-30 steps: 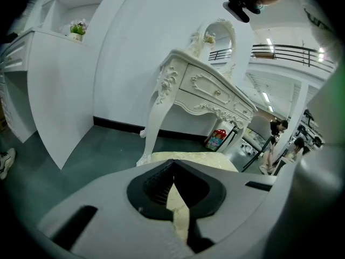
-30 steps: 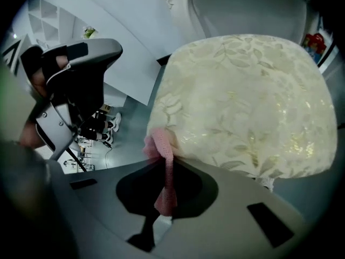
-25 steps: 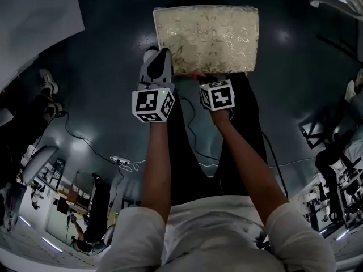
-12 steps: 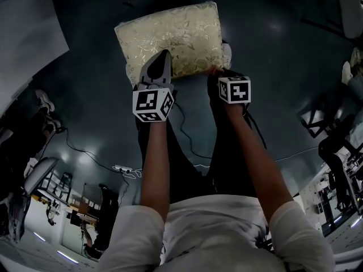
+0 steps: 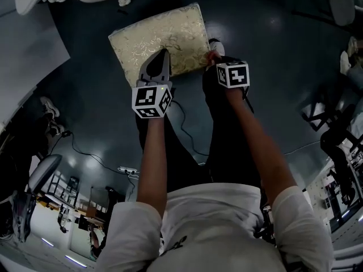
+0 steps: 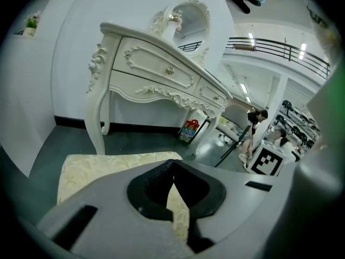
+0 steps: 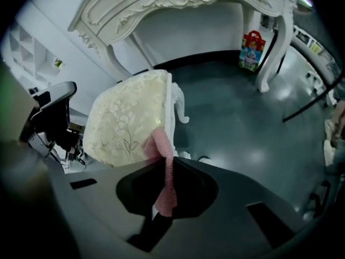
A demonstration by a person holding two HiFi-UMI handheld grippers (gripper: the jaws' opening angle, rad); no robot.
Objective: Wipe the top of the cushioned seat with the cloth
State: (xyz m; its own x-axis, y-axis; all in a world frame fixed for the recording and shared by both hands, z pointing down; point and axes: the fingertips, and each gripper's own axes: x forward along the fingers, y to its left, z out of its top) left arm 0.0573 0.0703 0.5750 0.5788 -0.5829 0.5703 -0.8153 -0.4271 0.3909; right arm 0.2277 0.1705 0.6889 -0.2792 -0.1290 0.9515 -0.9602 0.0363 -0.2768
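**Right claw**: jaws pinched tight on a narrow strip of pink cloth. The cloth looks knitted or terry, soft and limp. It passes through the tips and pokes out ahead of them.

**Left claw**: jaws closed tip to tip with nothing between them. Only seat fabric shows through the slit.

**Just ahead of the right claw's tips:** the cloth's free end reaches the near corner of the cushioned seat. Whether it touches or falls just short, I cannot tell. The left claw sits at the same near edge, beside the right claw but apart from it.

**Seat:** a rectangular pad with rounded corners. The cover is pale gold damask with a woven leaf pattern and a slight sheen. It looks plump and would likely give under pressure. A white carved leg curves down below its edge.

**Progress (judged):**
- The cloth is at the margin only.
- Nearly the whole top lies ahead of both claws, uncovered.
- The weave shows no mark separating wiped from unwiped.
- Most of the top, perhaps all of it, is likely left to do.

**Farther ahead:** a white dressing table with scrolled carving and a hard painted finish. The dark glossy floor throws back the lights.
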